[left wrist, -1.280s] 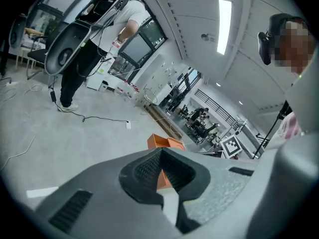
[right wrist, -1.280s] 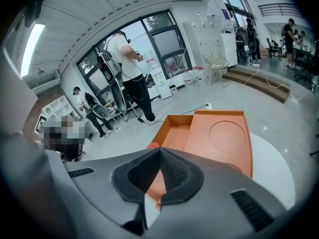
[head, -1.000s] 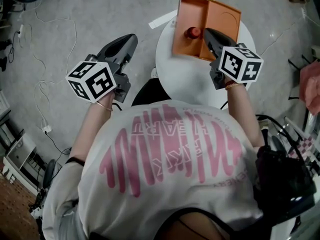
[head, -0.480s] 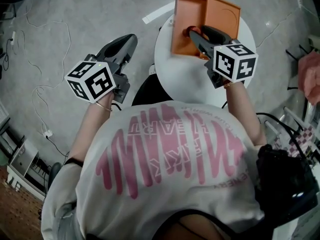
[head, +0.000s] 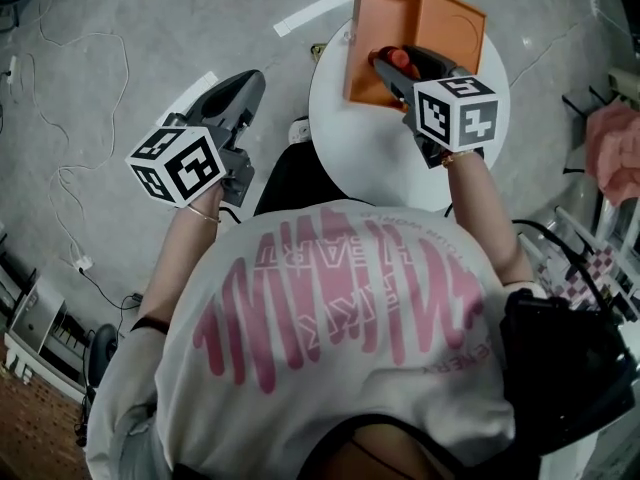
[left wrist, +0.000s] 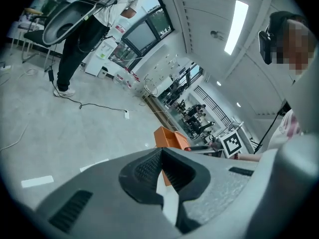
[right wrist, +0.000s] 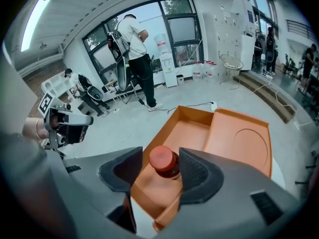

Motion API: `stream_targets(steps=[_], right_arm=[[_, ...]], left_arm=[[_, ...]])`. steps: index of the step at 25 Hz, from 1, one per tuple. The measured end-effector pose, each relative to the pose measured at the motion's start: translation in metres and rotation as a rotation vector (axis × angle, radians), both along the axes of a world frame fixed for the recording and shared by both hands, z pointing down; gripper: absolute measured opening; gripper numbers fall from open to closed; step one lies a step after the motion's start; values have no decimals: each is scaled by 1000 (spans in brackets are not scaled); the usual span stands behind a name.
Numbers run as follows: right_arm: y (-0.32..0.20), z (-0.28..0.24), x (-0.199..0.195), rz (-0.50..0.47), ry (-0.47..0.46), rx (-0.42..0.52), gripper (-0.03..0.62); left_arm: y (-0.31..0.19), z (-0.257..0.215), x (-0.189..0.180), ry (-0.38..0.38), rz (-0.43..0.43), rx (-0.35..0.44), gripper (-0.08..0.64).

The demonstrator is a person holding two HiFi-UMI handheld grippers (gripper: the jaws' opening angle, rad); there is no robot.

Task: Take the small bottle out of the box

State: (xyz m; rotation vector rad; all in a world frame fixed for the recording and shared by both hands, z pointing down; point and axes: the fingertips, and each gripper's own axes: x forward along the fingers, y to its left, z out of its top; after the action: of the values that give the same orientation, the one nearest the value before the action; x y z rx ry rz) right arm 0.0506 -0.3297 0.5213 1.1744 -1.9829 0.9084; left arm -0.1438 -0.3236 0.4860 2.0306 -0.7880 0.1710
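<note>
An open orange box point(head: 375, 28) lies on a round white table point(head: 370, 148), its lid point(head: 450, 33) folded out to the right. A small bottle with a red cap point(head: 400, 57) stands upright in the box's near end. My right gripper point(head: 396, 64) reaches steeply down into the box. Its jaws have just been opening and stand wide, with the bottle point(right wrist: 164, 159) between them. The left pad stands clear of the bottle and the right pad is close beside it. My left gripper point(head: 255, 76) hangs over the floor left of the table, shut and empty.
Cables and white tape strips point(head: 315, 13) lie on the grey floor. A black bag point(head: 560, 368) and a pink cloth point(head: 615, 148) sit at the right. In the right gripper view a person point(right wrist: 132, 49) stands far off by the windows.
The right gripper's jaws went from shut to wide open and slid forward and down around the bottle. The left gripper sank a little.
</note>
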Motion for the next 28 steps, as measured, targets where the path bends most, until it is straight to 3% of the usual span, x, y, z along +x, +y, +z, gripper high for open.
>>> stream_targets(steps=[3,8,28], right_arm=[[-1,3,2,-10,46,11,225],[-8,4,8,-16,106,20,164],[-11,5,16,25,141,21,147]], left_arm=[[2,4,-4,0,-11,-6,8],[1,9,-7,19,-36,-24,8],[10,26,-7,57,-66,-50,8]])
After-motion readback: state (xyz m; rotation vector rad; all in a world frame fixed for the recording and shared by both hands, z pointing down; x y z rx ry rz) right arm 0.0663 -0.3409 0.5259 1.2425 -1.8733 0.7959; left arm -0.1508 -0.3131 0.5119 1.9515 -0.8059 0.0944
